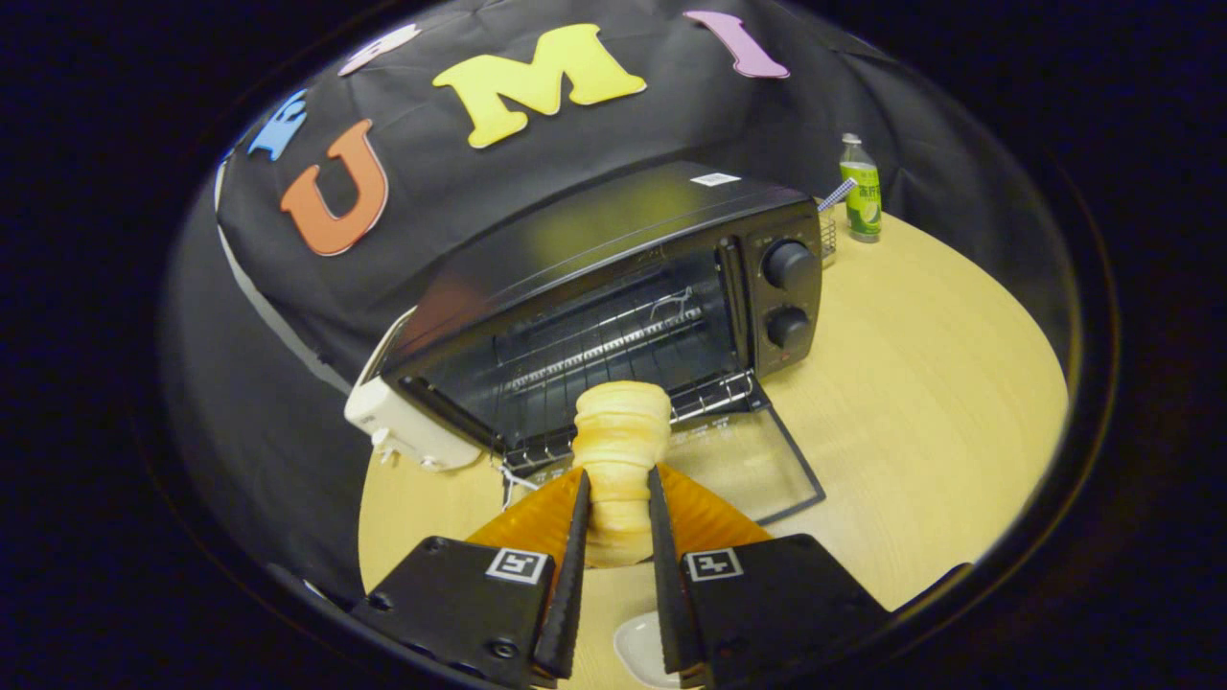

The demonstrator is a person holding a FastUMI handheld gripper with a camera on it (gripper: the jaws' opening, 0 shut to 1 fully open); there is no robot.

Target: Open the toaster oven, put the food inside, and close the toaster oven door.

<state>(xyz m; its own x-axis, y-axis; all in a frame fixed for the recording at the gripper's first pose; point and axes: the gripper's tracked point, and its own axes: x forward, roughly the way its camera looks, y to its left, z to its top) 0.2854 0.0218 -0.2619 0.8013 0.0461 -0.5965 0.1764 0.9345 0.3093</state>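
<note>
A black toaster oven [613,287] stands on the wooden table [920,383] with its glass door [743,460] folded down flat toward me. Its wire rack [613,359] shows inside the open cavity. A pale ridged piece of bread [621,450] stands upright between my fingers, and my gripper [615,489] is shut on it. The bread's top end sits just in front of the oven's opening, above the lowered door.
A green drink bottle [862,192] and a small wire holder [827,233] stand behind the oven's right side. A white appliance [407,422] sits against the oven's left. A white dish [642,652] lies on the table under my fingers. Two knobs [788,292] face me.
</note>
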